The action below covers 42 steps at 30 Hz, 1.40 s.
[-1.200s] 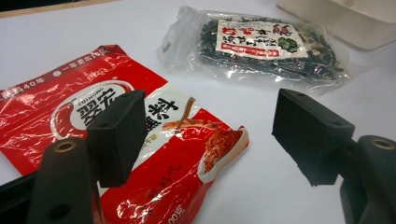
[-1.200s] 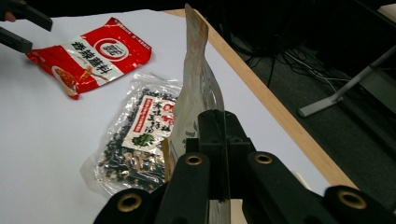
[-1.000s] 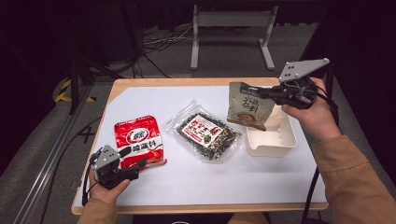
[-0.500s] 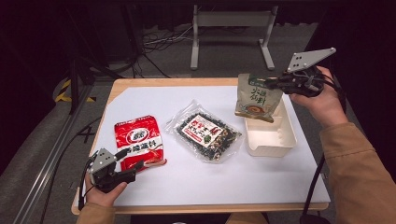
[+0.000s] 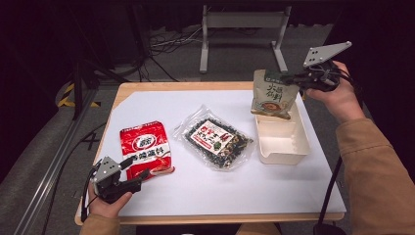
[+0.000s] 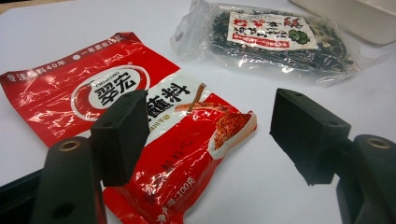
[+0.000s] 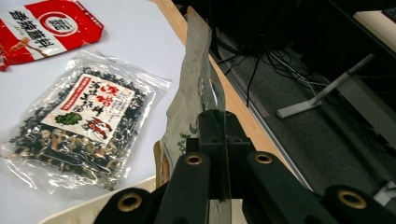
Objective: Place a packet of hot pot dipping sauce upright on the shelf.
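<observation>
My right claw (image 5: 292,78) is squeezed tight on the top edge of a pale green and tan paper pouch with a bowl picture on it (image 5: 273,94). I grab it by the thin top seam (image 7: 219,154) because that part is flat and easy to pinch. The pouch hangs straight down below the claw, so its heavy bottom swings under it. Its low end dips just over the far end of the cream plastic box tray (image 5: 284,142), which sits right under the claw. I think I am holding it there so it can drop into the tray.

My left claw (image 5: 131,180) has its jaws wide apart and holds nothing. It rests low on the white table top (image 5: 235,191). Just in front of it lies the shiny red flat sauce packet with white writing (image 6: 140,116), with one jaw over its near corner. Farther out past the claw lies the clear plastic bag of dark dried bits (image 6: 275,42). I think this claw waits open so it can grab the red packet next.
</observation>
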Motion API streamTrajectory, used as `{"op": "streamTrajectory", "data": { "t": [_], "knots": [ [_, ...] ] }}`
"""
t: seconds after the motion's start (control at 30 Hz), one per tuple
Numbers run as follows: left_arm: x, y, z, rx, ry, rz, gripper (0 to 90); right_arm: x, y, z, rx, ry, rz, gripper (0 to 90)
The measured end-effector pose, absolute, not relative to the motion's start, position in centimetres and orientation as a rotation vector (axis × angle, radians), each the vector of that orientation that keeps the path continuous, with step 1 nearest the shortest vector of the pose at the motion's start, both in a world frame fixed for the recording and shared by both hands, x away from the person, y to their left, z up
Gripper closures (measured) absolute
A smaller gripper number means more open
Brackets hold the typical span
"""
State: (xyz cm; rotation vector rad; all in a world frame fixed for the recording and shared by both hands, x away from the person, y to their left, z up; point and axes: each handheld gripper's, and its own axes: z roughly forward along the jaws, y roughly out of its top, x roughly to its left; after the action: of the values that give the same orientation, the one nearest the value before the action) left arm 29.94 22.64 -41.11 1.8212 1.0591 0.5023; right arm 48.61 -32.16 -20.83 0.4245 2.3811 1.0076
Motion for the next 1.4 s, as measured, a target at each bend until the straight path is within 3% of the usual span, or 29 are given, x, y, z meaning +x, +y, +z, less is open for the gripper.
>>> {"op": "streamTrajectory", "data": {
  "t": [1.4],
  "knots": [
    [30.3,22.5,-41.3,1.829,1.062,0.489,29.1,54.0,-34.7,-24.9,0.469,2.377,0.877,88.7]
  ]
}}
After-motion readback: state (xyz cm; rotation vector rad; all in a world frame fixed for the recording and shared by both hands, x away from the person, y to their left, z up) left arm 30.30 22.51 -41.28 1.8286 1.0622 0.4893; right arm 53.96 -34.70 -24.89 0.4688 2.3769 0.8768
